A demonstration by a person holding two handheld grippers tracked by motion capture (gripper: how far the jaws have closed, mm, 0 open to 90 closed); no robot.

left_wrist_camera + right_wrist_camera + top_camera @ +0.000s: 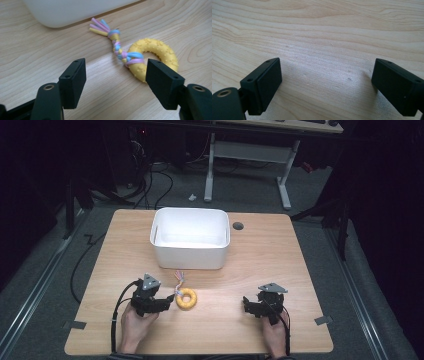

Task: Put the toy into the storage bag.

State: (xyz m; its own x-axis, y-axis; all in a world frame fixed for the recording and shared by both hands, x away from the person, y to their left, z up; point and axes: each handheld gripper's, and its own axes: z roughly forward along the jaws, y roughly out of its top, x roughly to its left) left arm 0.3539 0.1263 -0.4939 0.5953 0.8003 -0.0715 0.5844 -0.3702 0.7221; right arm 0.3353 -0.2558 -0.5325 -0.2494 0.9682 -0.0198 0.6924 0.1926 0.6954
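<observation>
- We find the work at its opening stage: the yellow ring toy point(152, 56) lies flat on the desk point(280, 250), not yet gripped, and we judge that the grasp, the lift and any placing are all left to do.
- The left gripper point(167, 304) has its fingers point(73, 81) set wide apart with nothing between them. The ring lies just ahead of them, and its near edge passes behind the far-side finger in the left gripper view; we cannot tell whether they touch.
- The right gripper point(247, 304) also stands wide and empty, with bare wood between and ahead of its fingers point(263, 83). It sits well apart from the toy.
- The white bin point(190, 237) stands beyond the left fingers, past the toy. It looks empty in the high view, so we judge nothing has been deposited.
- Materials: the ring appears to be moulded rubber, matte, with raised studs and small embossed shapes over its surface.
- A braided cord point(117, 46) in pink, blue and yellow is looped round the ring and ends in a loose tassel pointing toward the bin. It looks soft and pliable.
- The bin is smooth white plastic with rounded corners; the desk is pale wood-grain laminate; the fingers are black, flat-faced blocks.
</observation>
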